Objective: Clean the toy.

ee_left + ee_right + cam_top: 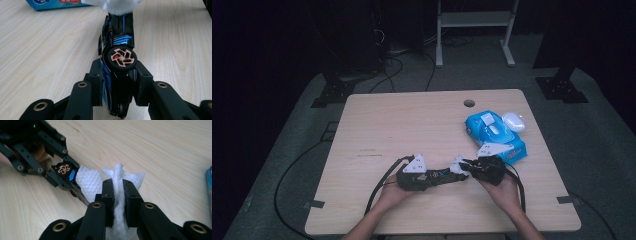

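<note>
Two grippers meet at the lower middle of the high view, over the wooden bench point(377, 125), with a blue wipes pack point(494, 132) at the right. The left gripper point(119, 82) is clenched on a black-and-blue toy car point(120, 37) turned on its side. The right gripper point(118, 192) grasps a white wipe point(87, 181) that touches the car's far end.

toy car point(117, 57): white wipe point(117, 6) is covering its far end
wipes pack point(53, 3): top edge is cutting it off, print unreadable
wipe's lower part: is running off the right gripper view's bottom edge
</note>
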